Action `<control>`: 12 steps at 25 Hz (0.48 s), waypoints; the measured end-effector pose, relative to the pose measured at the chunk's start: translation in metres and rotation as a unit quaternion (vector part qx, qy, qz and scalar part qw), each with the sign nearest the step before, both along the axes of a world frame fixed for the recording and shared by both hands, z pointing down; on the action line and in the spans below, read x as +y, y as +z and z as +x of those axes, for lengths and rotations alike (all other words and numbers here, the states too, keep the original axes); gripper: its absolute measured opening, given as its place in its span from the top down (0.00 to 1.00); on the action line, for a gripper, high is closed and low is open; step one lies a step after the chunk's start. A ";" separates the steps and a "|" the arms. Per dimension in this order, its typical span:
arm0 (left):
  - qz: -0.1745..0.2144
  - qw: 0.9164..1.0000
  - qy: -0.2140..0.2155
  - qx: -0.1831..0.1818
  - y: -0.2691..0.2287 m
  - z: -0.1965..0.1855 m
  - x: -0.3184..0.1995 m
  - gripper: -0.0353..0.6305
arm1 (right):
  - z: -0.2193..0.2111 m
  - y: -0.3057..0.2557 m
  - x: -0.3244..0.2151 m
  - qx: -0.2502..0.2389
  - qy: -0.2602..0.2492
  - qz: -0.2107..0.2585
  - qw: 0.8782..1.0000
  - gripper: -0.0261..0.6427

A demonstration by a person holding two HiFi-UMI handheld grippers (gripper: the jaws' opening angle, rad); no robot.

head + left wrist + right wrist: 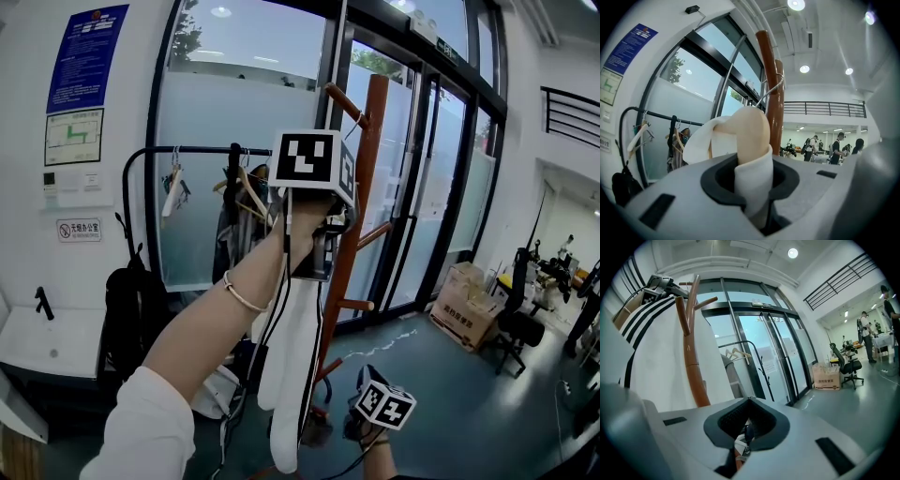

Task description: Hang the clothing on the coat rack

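High against the glass doors, my left gripper [323, 220] holds the white garment [291, 366] up beside the brown coat rack [373, 150]. Through the left gripper view I see its jaws clamped on a fold of that white cloth, which wraps the pale wooden hanger [750, 129] rising straight out of the gripper [752, 174]. The hanger's wire hook [769, 91] curves up close to the rack's pole [776, 112], though I cannot tell whether it touches a peg. From the head view the garment hangs long and limp below the gripper, in front of the rack's lower pegs.

My right gripper [380, 403] sits low, near the garment's hem and beside the base of the rack. Its own view shows the jaws [747, 401] drawn together, with nothing between them that I can name. That view looks up at the garment [656, 357], white with black stripes near the shoulder, draped along the rack [693, 366].

Behind, a black clothes rail [187, 150] carries spare hangers, and a cardboard box [464, 314] stands by the doors.
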State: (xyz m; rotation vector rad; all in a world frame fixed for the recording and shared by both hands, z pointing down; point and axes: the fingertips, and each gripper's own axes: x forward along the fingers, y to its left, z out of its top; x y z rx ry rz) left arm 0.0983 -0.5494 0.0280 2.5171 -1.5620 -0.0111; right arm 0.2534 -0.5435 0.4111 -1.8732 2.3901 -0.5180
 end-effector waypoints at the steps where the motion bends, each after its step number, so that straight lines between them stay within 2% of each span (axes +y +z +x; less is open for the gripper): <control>1: 0.001 1.000 0.002 0.001 0.001 -0.001 0.001 0.82 | -0.001 0.001 0.000 0.001 0.000 -0.001 1.000 0.93; 6: -0.001 1.000 0.022 0.009 -0.002 0.004 0.008 0.80 | -0.005 0.003 0.001 0.002 -0.007 -0.006 1.000 0.93; 10: 0.024 0.998 -0.003 -0.060 -0.007 0.003 0.016 0.74 | -0.010 0.002 0.003 0.001 -0.011 -0.004 1.000 0.93; 12: 0.028 0.997 -0.002 -0.069 -0.009 0.005 0.019 0.74 | -0.010 0.002 0.004 -0.001 -0.009 -0.004 1.000 0.93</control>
